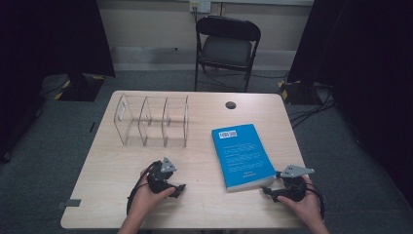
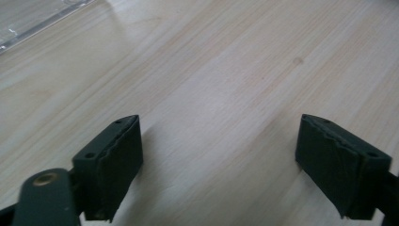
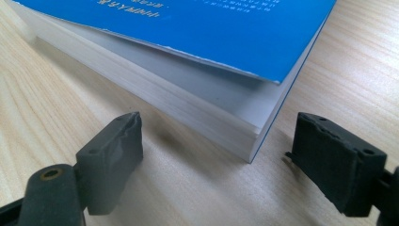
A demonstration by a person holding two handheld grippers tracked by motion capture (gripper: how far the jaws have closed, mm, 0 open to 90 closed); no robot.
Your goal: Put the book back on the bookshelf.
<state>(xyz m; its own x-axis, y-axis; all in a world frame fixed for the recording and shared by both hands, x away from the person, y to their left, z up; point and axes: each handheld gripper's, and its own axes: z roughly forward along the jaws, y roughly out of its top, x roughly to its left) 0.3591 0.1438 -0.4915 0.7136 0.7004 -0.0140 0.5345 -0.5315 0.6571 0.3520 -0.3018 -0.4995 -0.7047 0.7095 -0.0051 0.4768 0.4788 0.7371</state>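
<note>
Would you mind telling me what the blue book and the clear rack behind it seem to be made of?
The blue book looks like a paperback: a thin, glossy card cover curling slightly off a white paper page block. The clear rack appears to be see-through acrylic or similar hard plastic, since the table shows through its dividers.

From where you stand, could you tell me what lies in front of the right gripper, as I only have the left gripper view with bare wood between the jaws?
Observer: A blue book lies flat, its near corner just ahead of the right gripper, whose open jaws hold nothing.
Operator: Thank you. Is the book touching anything else on the table?
Observer: No. In the high view it lies apart on the table, to the right of a clear acrylic organizer.
Operator: And where is my left gripper relative to that organizer?
Observer: The left gripper rests nearer the person's edge of the table than the organizer, jaws open and pointing toward the book.
</note>
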